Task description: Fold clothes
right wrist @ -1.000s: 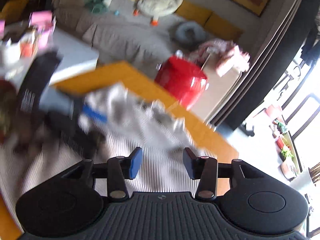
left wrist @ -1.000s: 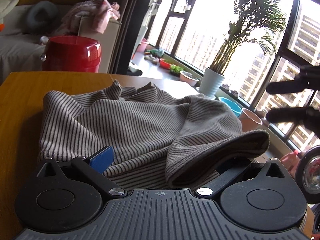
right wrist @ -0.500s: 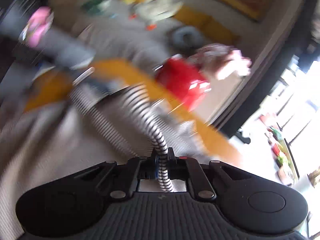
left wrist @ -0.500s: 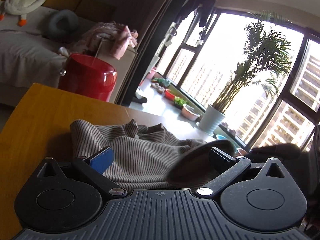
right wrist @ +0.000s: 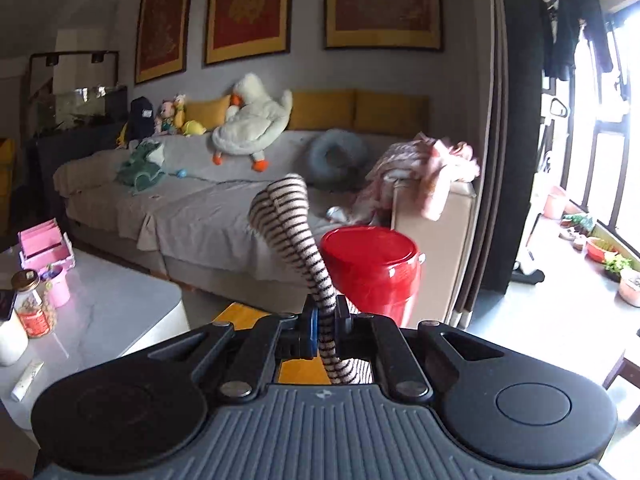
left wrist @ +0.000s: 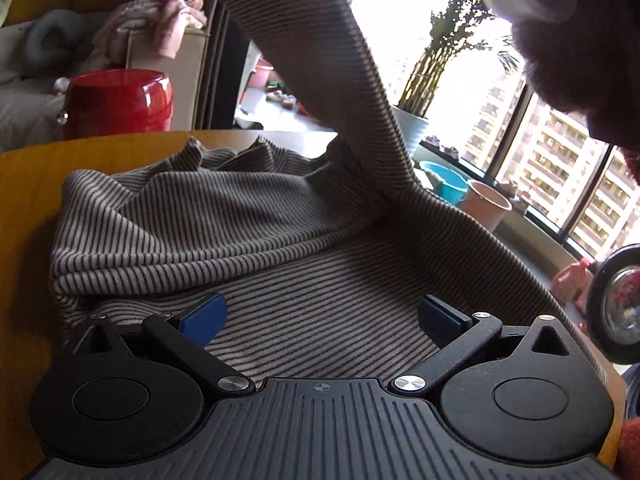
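A grey striped garment [left wrist: 248, 224] lies rumpled on the wooden table [left wrist: 28, 184]. One part of it [left wrist: 320, 52] is pulled up steeply toward the top of the left wrist view. My left gripper [left wrist: 320, 314] hovers low over the cloth, open, with its blue pads spread wide and nothing pinched. My right gripper [right wrist: 325, 326] is lifted above the table and shut on a fold of the striped garment [right wrist: 296, 232], which curls up past the jaws. A person's sleeve [left wrist: 576, 32] fills the top right of the left wrist view.
A red drum-shaped stool [right wrist: 370, 264] stands just beyond the table's far edge, beside a beige cabinet draped with pink cloth [right wrist: 432, 168]. A sofa with plush toys [right wrist: 252, 128] lies behind. A low white table with jars [right wrist: 100, 300] is at left. Potted plant and windows at right [left wrist: 424, 92].
My right gripper went from open over the cloth to shut on a fold and rose, drawing part of the garment up. My left gripper stayed open over the cloth.
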A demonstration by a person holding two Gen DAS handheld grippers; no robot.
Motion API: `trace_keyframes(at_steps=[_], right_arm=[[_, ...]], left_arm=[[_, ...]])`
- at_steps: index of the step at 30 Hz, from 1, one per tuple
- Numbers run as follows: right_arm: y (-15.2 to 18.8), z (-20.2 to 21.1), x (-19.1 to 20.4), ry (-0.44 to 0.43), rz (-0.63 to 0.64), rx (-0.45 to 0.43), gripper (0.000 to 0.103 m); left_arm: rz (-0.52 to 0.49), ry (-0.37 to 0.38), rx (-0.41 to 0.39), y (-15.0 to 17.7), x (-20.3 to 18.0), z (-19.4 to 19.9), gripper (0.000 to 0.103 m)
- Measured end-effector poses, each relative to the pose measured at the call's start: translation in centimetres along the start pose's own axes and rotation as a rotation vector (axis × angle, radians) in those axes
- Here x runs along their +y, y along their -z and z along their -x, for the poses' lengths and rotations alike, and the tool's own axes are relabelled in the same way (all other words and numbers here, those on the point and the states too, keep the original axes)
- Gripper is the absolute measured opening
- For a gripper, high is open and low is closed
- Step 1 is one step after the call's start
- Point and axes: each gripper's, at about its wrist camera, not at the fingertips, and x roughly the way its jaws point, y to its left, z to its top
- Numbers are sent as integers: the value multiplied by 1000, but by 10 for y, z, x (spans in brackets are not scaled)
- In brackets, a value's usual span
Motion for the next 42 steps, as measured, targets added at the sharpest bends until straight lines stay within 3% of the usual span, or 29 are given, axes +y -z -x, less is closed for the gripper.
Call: trace_keyframes(at_steps=[6, 10, 15, 19, 25, 26, 27, 28, 32, 36, 40, 42], right_arm=[[14, -29, 23, -121, 3, 135, 21], [23, -17, 14, -166, -25, 120, 42], [32, -12, 0, -168, -28, 115, 49], [47, -8, -24, -131, -72, 112, 50], [113, -15, -99, -66, -342, 182, 50], [127, -15, -111, -64, -383, 180, 49], [142, -15, -123, -62, -423, 178, 39], [154, -13, -133, -71, -458, 168, 37], [170, -2, -142, -101, -497, 97, 36], [170, 0, -132, -68, -424, 78, 36], [171, 1, -136, -83, -437, 73, 36], [171, 2, -137, -88, -442, 72, 36]], left_arm=[[26, 16, 5, -1, 7, -1, 103], [28, 17, 6, -2, 7, -2, 103], [43, 28, 3, -3, 10, -4, 103], [69, 41, -6, -2, 15, -3, 103], [72, 31, -3, -2, 13, -3, 103], [70, 28, -2, -2, 12, -3, 103], [70, 27, 0, -2, 12, -3, 103], [70, 27, 1, -3, 12, -3, 103], [63, 8, 7, -4, 10, -3, 103], [35, -98, -8, -9, 0, 6, 103], [-21, -201, -149, -25, -9, 23, 103], [-19, -267, -173, -36, -4, 19, 103]])
